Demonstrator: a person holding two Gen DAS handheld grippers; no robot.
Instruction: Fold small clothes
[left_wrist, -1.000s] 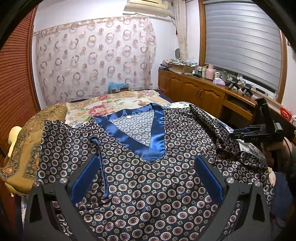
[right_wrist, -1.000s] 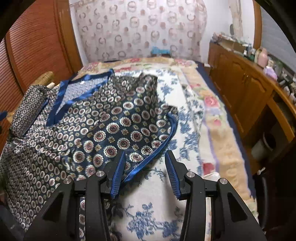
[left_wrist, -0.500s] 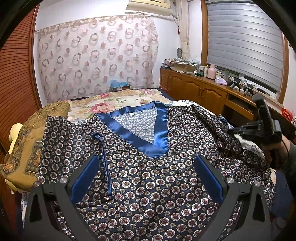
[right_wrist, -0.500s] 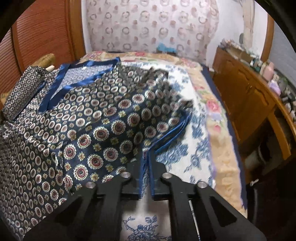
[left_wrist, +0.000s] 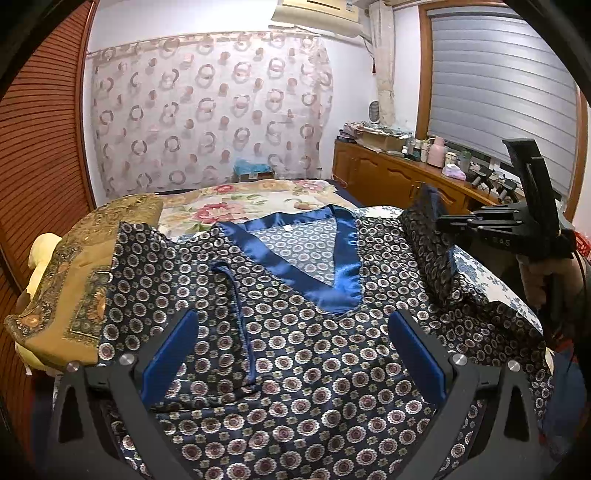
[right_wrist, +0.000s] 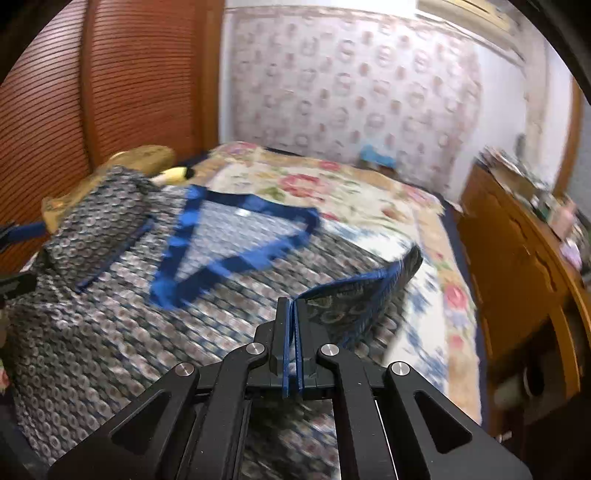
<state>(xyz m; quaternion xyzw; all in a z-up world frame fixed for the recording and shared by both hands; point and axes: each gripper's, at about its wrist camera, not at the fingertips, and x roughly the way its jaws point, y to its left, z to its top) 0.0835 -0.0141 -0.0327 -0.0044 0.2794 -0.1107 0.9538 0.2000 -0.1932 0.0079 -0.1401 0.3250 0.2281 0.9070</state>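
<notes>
**Sleeve lifted off the bed**

The right gripper (right_wrist: 293, 306), apart a second ago, has clamped onto the sleeve (right_wrist: 354, 295) and is now raising it above the bedspread (right_wrist: 369, 199); the top (left_wrist: 295, 350) is lying spread face up across the bed, its blue collar (left_wrist: 343, 266) pointing away; the left gripper (left_wrist: 291, 354) is hovering over the top's chest, fingers spread wide, gripping nothing.

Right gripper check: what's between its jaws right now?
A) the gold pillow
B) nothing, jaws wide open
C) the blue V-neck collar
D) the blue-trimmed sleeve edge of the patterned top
D: the right gripper is shut on the sleeve edge of the patterned top, which it holds raised off the bed.
</notes>
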